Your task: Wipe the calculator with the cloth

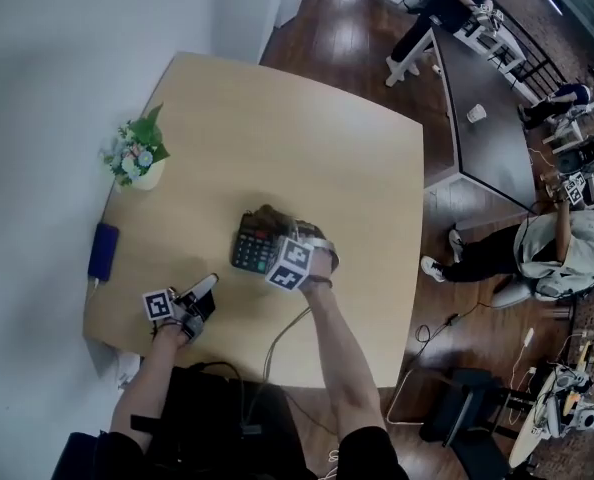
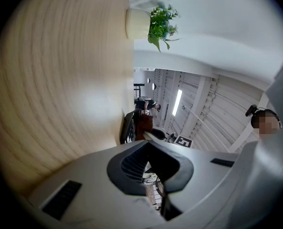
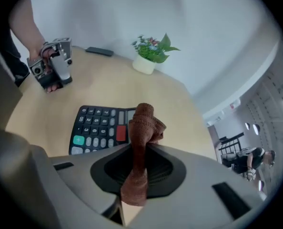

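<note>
A black calculator [image 1: 252,248] lies flat near the middle of the wooden table [image 1: 307,138]. Its grey keys, one green key and one red key show in the right gripper view [image 3: 99,128]. My right gripper [image 1: 299,236] hangs over the calculator's right end, shut on a brown cloth [image 3: 141,142] whose bunched end sticks out past the jaws above the keys. The left gripper [image 1: 205,290] rests near the table's front left, jaws shut with nothing in them. In the left gripper view the calculator [image 2: 127,127] shows edge-on, with the cloth [image 2: 144,124] beside it.
A small potted plant [image 1: 137,158] stands at the table's left side. A dark blue flat object [image 1: 103,250] lies at the left edge. A cable [image 1: 282,333] runs off the front edge. People sit and stand by a dark table [image 1: 487,118] at the right.
</note>
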A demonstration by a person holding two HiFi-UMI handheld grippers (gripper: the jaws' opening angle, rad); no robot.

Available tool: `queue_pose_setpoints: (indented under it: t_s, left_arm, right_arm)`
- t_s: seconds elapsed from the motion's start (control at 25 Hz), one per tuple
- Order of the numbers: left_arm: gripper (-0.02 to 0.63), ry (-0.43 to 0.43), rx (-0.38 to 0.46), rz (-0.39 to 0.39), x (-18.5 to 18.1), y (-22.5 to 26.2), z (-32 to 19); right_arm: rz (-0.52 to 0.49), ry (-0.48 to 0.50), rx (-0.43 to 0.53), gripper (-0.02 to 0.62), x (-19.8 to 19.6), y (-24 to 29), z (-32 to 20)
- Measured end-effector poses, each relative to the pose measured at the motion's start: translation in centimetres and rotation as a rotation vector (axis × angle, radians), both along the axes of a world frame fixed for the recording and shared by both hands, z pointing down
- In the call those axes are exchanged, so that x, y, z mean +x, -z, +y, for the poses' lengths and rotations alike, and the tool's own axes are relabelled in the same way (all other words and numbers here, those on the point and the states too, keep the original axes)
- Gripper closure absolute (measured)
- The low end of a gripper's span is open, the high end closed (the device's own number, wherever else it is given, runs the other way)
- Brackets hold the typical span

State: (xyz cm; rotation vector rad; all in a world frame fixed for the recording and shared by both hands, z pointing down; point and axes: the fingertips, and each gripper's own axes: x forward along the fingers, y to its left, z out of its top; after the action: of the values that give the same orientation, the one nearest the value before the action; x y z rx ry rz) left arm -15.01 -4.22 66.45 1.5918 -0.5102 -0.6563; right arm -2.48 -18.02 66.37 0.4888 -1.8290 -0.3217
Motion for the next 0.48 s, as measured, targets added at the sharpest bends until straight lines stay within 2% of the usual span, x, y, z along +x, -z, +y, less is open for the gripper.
queue_pose_setpoints:
  t_s: [0.12,0.48]
  left_arm:
    - [0.603,0.0,-0.002,0.002,0.1,0.0,0.0]
    - [0.603,0.009,-0.011,0.002,-0.1,0.0,0.0]
  right_arm:
    - [0.02,0.032,-0.053,0.529,-0.2,-2.2,2.6]
    - [0.054,0.13,-0.13,0.529,-0.7,-3.9,11.6]
